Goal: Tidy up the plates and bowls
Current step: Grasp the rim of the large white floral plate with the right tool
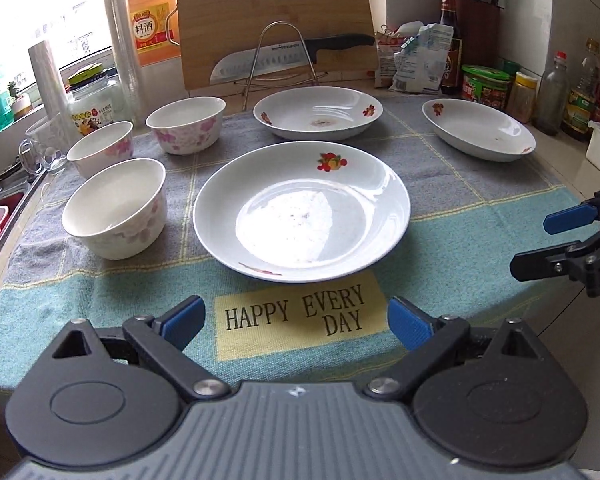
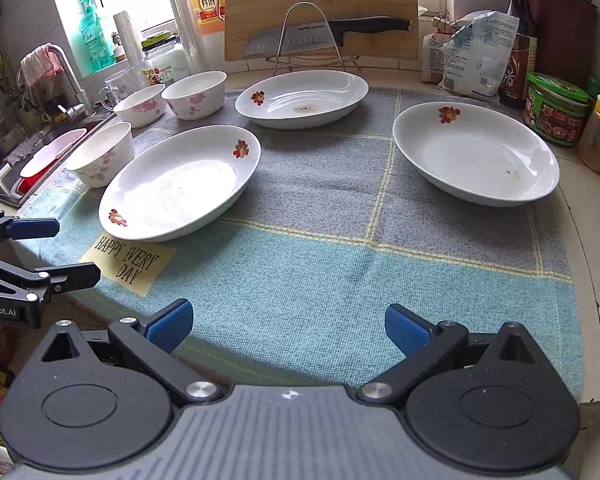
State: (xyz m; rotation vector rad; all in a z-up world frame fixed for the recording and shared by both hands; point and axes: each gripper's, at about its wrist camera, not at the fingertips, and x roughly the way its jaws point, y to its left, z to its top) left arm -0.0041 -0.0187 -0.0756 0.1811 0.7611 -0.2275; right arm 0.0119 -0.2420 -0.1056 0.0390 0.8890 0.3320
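Observation:
Three white plates with fruit prints lie apart on a checked cloth: a near plate [image 1: 302,210] [image 2: 180,184], a far middle plate [image 1: 318,112] [image 2: 302,98] and a right plate [image 1: 478,130] [image 2: 476,154]. Three white bowls with pink flowers stand at the left: near bowl [image 1: 116,208] [image 2: 102,154], middle bowl [image 1: 100,148] [image 2: 140,105], far bowl [image 1: 186,124] [image 2: 194,94]. My left gripper [image 1: 296,326] [image 2: 66,248] is open and empty, just short of the near plate. My right gripper [image 2: 288,330] [image 1: 540,240] is open and empty over the cloth's front.
A cutting board [image 1: 274,20] and a knife [image 1: 292,58] on a wire rack stand at the back. Bottles and jars [image 2: 556,110] line the right side. A sink [image 2: 40,156], a glass mug [image 1: 44,146] and jars are at the left. The counter edge [image 2: 592,280] curves at right.

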